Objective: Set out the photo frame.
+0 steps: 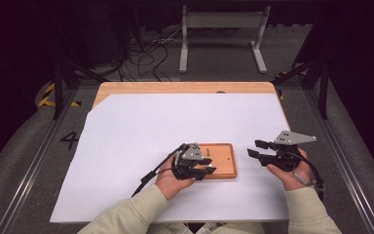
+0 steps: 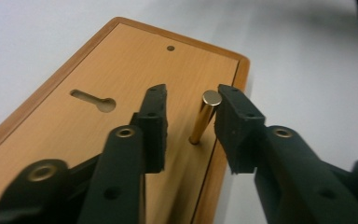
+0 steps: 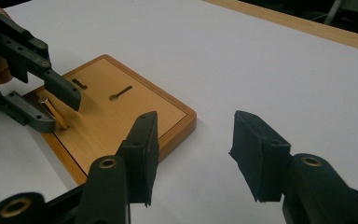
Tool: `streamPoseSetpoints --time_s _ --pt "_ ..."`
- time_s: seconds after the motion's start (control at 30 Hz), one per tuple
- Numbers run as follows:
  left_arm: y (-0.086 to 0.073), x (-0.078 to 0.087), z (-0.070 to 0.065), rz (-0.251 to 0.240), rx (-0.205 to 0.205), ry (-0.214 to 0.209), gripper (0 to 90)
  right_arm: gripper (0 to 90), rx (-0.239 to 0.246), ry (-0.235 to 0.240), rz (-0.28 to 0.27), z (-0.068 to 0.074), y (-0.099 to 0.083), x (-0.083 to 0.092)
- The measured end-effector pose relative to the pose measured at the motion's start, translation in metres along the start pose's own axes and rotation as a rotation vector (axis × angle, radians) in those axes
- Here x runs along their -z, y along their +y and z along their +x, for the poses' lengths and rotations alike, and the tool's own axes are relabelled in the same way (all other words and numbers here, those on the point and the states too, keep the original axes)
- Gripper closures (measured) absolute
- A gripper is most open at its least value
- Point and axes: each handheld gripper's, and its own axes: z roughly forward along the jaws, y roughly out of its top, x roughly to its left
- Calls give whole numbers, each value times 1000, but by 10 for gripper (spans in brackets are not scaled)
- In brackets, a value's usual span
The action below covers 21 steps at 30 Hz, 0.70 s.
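A small wooden board (image 1: 224,163) lies on the white sheet near the table's front. It has keyhole slots (image 2: 93,99) and a brass pin (image 2: 204,116) standing tilted near one edge. My left gripper (image 2: 191,107) reaches over the board's left end (image 1: 199,165) with its jaws on either side of the pin. One jaw is at the pin's top and the other stands apart from it, so the gripper is open. From the right gripper view, the pin (image 3: 53,112) stands between those jaws. My right gripper (image 3: 196,149) hovers to the right of the board (image 1: 255,148), open with nothing between its jaws.
A white sheet (image 1: 175,122) covers most of the wooden table (image 1: 185,87). Beyond the far edge, a grey metal stand (image 1: 221,34) and loose cables (image 1: 146,53) are on the floor. A person's sleeves (image 1: 141,209) come in from the front edge.
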Motion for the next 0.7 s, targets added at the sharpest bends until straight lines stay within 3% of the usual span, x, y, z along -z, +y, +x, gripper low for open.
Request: streamPoseSetpoints --time_s 0.2,0.6,0.7 --pt "0 -2 -2 13 -29 -15 832 513 1 1 6 0 -1 -1" --pt "1 -1 -1 29 -63 -25 839 513 4 2 13 1 -1 -3" --pt "2 -2 -4 40 -112 -2 839 513 7 4 14 2 -1 -3"
